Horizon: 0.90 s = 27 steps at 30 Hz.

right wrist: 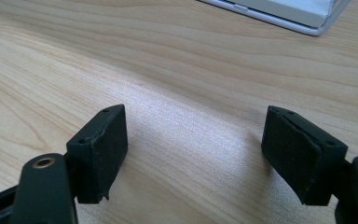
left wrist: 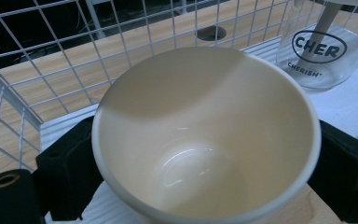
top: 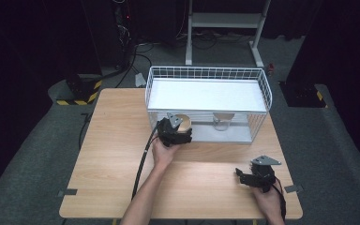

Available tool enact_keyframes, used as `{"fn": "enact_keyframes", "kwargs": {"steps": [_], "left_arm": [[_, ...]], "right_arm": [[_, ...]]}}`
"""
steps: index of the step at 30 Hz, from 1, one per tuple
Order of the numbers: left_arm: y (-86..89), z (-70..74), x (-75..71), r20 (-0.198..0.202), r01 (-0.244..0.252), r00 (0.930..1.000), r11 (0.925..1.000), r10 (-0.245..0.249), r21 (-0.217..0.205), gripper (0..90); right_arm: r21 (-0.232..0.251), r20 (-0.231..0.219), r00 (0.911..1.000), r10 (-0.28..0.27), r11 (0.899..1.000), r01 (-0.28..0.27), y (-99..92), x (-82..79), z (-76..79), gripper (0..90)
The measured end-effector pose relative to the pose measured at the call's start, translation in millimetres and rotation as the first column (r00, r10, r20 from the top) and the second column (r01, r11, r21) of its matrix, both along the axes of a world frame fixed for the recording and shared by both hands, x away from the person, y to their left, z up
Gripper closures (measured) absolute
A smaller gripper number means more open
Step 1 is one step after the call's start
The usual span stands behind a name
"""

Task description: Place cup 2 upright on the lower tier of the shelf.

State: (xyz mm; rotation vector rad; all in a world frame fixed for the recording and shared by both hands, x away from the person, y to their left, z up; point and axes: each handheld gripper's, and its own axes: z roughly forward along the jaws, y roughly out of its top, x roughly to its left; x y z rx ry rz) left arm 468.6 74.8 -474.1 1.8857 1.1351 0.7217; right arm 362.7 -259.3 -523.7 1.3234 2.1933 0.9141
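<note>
A cream cup sits at the front edge of the lower shelf of a white wire rack, at its left end. My left gripper is shut on the cup, its black pads against the cup's two sides. The cup is upright and has nothing in it. A clear glass jar with printed lettering stands farther right on the same shelf. My right gripper rests low over the table's front right, open, with only bare wood between its jaws.
The wooden table carries the rack at its back right. Wire bars close in the rack's left end and back. A black cable trails from the left gripper. A white stand is on the floor behind.
</note>
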Motion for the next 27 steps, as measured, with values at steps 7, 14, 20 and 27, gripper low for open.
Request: {"fn": "enact_keyframes", "kwargs": {"steps": [7,14,20,27], "left_arm": [[0.2,1.5,-0.7,-0.013,-0.008,0.9999,0.9999,0.008,0.007,8.6],[3.4,1.9,-0.8,-0.030,-0.005,0.9995,0.9997,0.006,0.022,2.6],[5.6,1.0,-2.0,-0.049,-0.006,0.9988,1.0000,0.006,0.005,1.4],[11.1,0.0,-5.5,-0.065,-0.004,0.9979,1.0000,0.004,0.004,1.7]], "right_arm": [[0.000,0.000,1.0000,0.000,1.000,0.000,0.0,0.0,0.0,22.6],[0.002,-0.001,1.0000,-0.002,1.000,0.002,0.1,-0.1,0.0,22.6],[0.001,0.000,1.0000,-0.001,1.000,0.001,0.0,0.0,0.0,22.6],[0.001,-0.001,1.0000,-0.002,1.000,0.002,0.1,-0.1,0.0,22.6]]}}
